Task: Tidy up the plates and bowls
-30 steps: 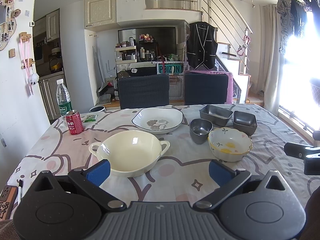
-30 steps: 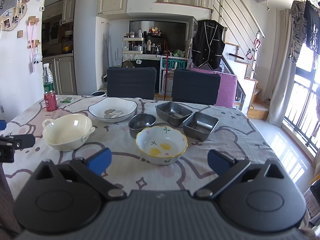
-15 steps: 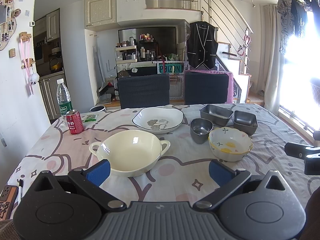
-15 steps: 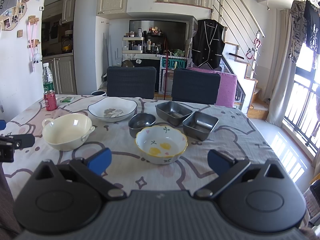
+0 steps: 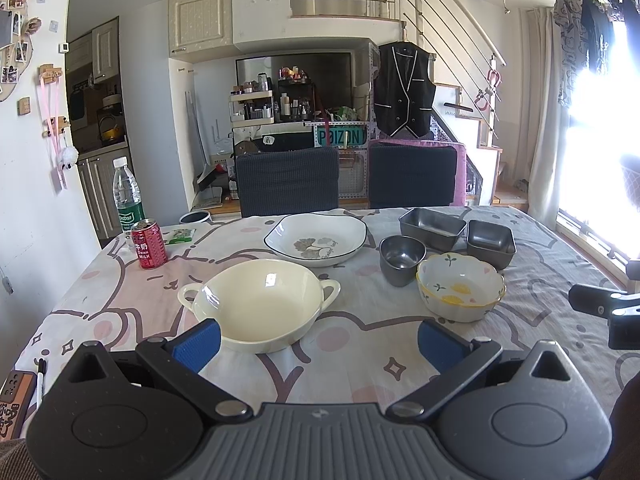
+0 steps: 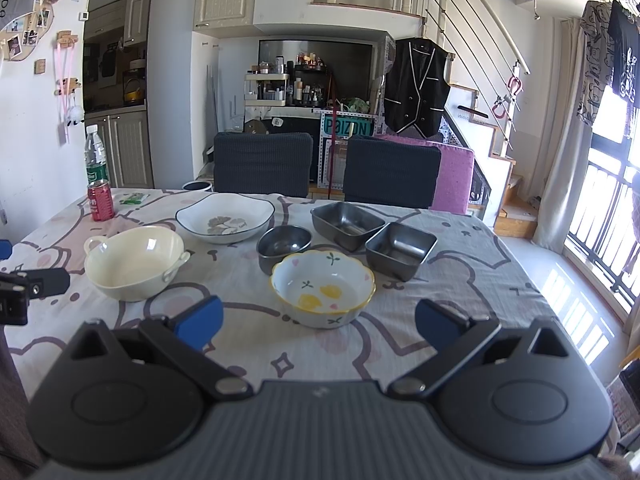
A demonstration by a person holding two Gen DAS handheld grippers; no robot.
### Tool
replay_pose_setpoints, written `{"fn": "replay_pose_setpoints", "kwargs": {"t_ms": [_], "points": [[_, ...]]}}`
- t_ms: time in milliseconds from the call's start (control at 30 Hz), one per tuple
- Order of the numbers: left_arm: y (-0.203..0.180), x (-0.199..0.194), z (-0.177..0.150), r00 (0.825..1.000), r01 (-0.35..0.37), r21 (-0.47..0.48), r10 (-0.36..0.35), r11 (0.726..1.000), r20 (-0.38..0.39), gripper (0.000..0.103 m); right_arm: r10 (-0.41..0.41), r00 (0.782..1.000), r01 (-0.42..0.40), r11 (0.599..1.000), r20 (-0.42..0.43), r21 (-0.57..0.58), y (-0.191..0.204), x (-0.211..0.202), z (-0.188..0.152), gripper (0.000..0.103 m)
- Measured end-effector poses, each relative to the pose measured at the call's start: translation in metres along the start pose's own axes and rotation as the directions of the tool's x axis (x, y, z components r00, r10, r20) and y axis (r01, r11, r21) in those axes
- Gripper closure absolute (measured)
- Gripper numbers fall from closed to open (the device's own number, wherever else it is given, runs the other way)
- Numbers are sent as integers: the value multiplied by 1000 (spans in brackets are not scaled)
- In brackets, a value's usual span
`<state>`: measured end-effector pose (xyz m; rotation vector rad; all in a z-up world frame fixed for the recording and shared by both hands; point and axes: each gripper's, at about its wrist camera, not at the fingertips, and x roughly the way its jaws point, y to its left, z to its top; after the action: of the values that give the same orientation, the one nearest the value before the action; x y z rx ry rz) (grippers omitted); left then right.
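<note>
Left gripper behind cream bowl

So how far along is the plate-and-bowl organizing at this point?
Nothing looks done: the cream bowl, leaf plate, floral bowl, round steel bowl and two steel trays sit separately. Left gripper and right gripper are open, empty. All stacking remains.

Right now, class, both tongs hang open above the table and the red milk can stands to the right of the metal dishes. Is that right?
One slip. The red milk can stands at the far left, beside the water bottle, well away from the metal dishes. The left wrist view shows it. Both the left tongs and right tongs do hang open above the table.
</note>
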<state>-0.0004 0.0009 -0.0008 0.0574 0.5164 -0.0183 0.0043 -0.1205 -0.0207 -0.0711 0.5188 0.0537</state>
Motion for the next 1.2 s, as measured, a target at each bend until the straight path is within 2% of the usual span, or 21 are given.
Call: {"fn": "replay_pose_setpoints", "kwargs": {"t_ms": [733, 1033, 1200], "points": [[-1, 3, -4, 1000, -14, -2, 14, 1000, -9, 0, -5, 1000, 5, 1000, 5, 26, -4, 4, -4, 0], [-1, 4, 22, 999, -33, 25, 33, 999, 10, 0, -1, 1000, 1, 1000, 9, 20, -3, 12, 13, 0], [-2, 10, 40, 999, -38, 52, 36, 998, 35, 0, -7, 999, 7, 1000, 54, -12, 0, 19, 31, 0]]}}
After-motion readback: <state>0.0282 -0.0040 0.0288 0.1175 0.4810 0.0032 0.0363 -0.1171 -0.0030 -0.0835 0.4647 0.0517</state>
